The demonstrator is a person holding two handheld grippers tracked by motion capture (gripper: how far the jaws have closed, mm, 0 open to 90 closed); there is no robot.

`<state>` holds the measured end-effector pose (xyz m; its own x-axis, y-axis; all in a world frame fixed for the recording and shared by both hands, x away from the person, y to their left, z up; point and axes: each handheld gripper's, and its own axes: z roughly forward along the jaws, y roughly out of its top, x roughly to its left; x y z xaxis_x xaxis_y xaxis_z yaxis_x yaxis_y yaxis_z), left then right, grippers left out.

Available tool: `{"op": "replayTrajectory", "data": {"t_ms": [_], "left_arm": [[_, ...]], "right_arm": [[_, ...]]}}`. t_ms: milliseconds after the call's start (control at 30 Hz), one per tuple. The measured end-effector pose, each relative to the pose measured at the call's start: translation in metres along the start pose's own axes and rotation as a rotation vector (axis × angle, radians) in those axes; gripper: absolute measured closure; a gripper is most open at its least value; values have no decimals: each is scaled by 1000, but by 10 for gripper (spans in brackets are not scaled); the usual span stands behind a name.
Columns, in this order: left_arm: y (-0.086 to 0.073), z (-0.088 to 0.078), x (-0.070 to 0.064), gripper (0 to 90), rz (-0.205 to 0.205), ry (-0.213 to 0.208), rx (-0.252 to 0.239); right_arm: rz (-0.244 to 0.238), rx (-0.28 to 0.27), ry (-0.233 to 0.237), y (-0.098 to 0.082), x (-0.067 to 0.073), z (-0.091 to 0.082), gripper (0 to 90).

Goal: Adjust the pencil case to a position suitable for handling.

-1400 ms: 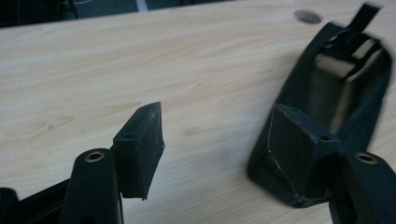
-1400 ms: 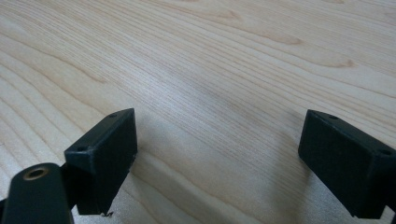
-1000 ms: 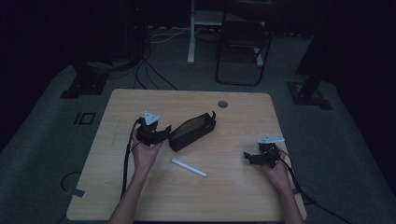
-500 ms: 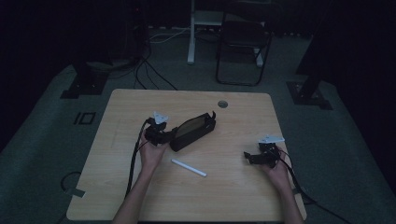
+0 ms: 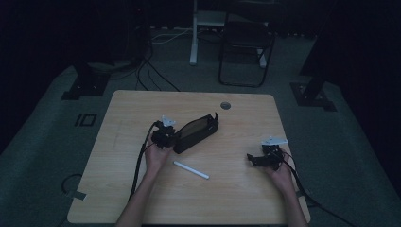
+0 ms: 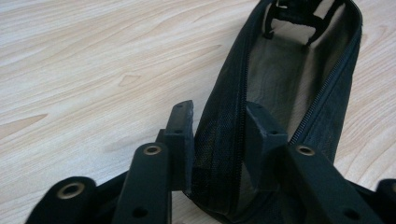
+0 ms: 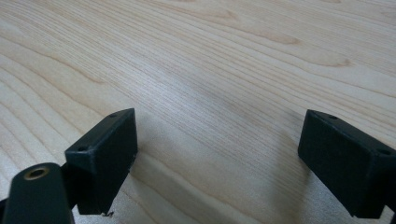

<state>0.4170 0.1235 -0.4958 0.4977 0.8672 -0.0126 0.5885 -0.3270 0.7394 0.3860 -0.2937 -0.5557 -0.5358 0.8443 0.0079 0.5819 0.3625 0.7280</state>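
White stick (image 5: 191, 170) on table (image 5: 142, 109) — chair (image 5: 246, 45) behind.

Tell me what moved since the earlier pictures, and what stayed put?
The left claw slid in from the left onto the near end of the open black pouch. Its jaws have just been closing, and now one wall of the pouch, by the zipper, sits between them. The right claw kept still, open over the bare table. The pouch and the white stick lie where they were.

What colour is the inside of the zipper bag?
The pouch is black outside with a grey-brown lining inside. The left gripper view shows it best.
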Motion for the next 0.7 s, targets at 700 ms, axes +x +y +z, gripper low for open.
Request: {"op": "replayTrajectory", "data": {"t_ms": [700], "left_arm": [[-2, -4, -7, 761, 110, -67, 1]], "right_arm": [[0, 0, 0, 0, 0, 0, 119]]}}
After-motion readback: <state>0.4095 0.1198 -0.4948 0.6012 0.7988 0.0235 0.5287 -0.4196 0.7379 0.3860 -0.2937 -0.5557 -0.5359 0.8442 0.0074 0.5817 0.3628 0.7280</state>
